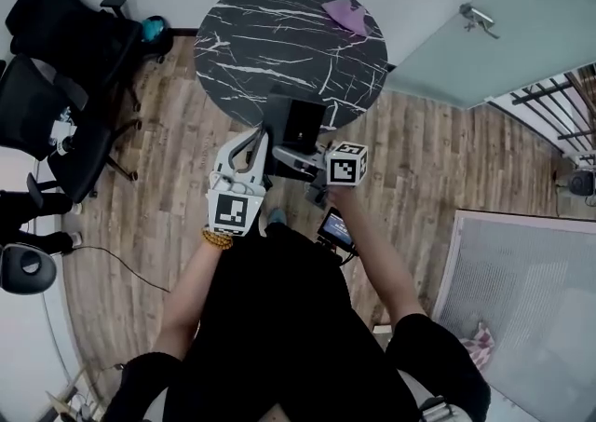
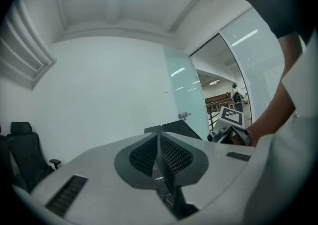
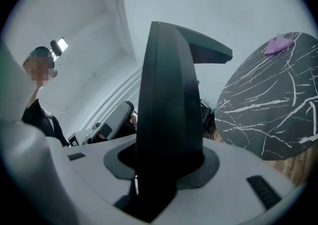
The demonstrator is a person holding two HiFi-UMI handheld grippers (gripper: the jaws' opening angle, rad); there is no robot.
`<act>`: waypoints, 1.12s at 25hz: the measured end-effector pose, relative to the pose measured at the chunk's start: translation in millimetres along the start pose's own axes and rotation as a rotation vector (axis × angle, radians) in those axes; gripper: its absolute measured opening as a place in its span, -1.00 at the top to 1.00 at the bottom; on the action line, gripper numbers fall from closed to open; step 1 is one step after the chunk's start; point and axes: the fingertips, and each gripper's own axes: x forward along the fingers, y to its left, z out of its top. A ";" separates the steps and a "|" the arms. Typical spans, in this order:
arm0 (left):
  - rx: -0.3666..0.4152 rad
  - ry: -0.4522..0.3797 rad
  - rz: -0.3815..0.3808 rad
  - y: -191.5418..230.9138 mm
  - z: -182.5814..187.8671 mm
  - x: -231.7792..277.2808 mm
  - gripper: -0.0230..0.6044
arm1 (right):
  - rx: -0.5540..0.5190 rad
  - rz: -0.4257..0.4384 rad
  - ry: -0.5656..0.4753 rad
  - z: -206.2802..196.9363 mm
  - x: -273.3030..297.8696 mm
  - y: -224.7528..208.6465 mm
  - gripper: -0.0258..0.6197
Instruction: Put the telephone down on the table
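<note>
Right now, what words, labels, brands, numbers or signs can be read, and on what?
None can be read.
On the black telephone in the right gripper: no print shows.
On the left gripper's white marker cube, and the right's: square patterns, no letters.
On the small lit screen: too small to read.

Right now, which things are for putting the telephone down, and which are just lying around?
For the job: telephone, clamped in the right gripper; black marble table.
Just lying about: purple thing on the table; black office chairs; left gripper, shut and empty.
</note>
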 end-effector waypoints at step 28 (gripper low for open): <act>-0.109 -0.048 -0.092 150.9 -27.7 81.8 0.84 | 0.061 -0.100 -0.113 108.6 77.5 -81.7 0.37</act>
